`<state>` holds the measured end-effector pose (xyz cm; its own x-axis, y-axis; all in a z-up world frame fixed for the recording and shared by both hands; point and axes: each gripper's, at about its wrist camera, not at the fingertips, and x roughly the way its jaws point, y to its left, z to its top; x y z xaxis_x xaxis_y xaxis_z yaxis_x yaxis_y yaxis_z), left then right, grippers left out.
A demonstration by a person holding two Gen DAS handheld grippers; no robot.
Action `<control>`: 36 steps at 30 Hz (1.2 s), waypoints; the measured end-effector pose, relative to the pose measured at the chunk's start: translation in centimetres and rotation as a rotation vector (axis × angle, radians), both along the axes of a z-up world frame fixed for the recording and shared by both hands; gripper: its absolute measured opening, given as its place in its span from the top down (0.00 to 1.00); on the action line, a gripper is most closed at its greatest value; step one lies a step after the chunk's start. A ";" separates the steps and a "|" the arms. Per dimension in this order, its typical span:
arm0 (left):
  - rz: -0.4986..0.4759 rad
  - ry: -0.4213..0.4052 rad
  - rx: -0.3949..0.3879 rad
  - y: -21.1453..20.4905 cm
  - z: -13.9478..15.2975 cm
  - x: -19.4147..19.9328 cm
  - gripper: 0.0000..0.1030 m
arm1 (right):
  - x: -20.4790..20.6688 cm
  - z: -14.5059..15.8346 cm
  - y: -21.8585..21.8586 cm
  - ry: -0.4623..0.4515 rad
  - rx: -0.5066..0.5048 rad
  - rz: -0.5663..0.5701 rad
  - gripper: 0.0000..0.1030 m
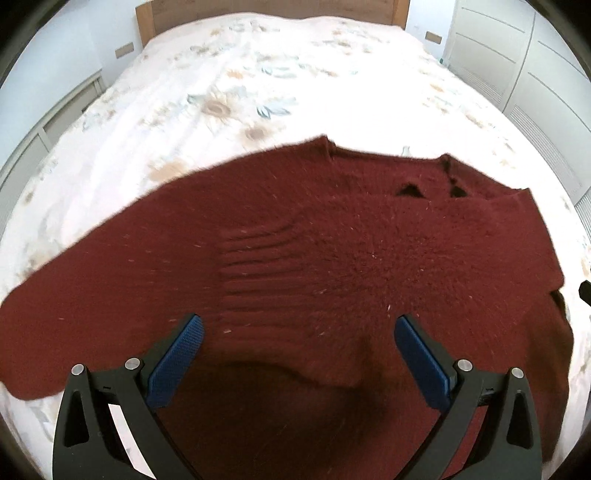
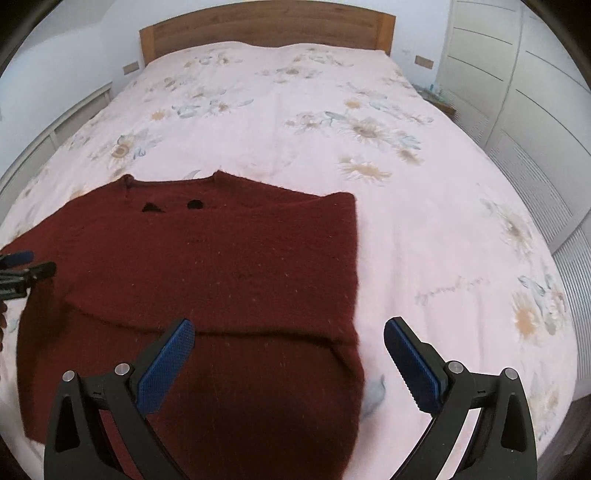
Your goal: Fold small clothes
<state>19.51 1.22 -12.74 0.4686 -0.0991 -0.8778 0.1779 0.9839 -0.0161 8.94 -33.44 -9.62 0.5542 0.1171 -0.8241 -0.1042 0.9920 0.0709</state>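
Both grippers hang over the sweater with jaws spread wide and nothing between them. Left gripper (image 1: 299, 328) sits above the knit's middle, its blue pads (image 1: 177, 360) clear of the fabric. Right gripper (image 2: 290, 334) hovers at the sweater's right edge, one finger above the wool, the other above the bedspread (image 2: 424, 229). Dark red sweater (image 2: 207, 266) lies flat on the bed, neckline toward the wooden headboard (image 2: 266, 31), one sleeve folded across the body.
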 end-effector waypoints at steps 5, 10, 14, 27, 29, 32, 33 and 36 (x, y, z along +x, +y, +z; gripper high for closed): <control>0.033 -0.045 -0.034 2.3 2.9 -2.1 0.01 | -1.8 1.5 0.1 -0.007 0.028 -0.026 0.01; 0.125 -0.087 -0.018 5.4 4.9 -4.3 0.01 | -3.5 2.4 0.3 -0.015 0.032 -0.035 0.01; 0.220 -0.078 -0.019 9.4 5.6 -5.6 0.01 | -4.5 2.5 0.8 -0.010 0.043 -0.046 0.01; 0.709 -0.033 -0.053 26.5 6.4 -10.0 0.01 | -4.9 2.9 3.6 0.003 0.035 -0.045 0.01; 0.776 -0.006 -0.080 28.8 5.7 -10.0 0.01 | -4.8 2.8 4.2 0.006 0.034 -0.037 0.01; 0.854 0.035 -0.109 31.4 4.5 -9.7 0.01 | -4.5 2.6 5.0 0.016 0.025 -0.029 0.01; 0.873 0.050 -0.125 32.1 4.0 -9.5 0.01 | -4.5 2.5 5.1 0.019 0.022 -0.027 0.01; 0.905 0.081 -0.159 33.4 3.0 -9.0 0.01 | -4.3 2.4 5.4 0.028 0.009 -0.025 0.01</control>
<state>10.52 34.65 -9.74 0.3643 0.1529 -0.9186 -0.6655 0.7328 -0.1420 4.68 -27.99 -7.25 0.5340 0.1106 -0.8382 -0.0768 0.9937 0.0822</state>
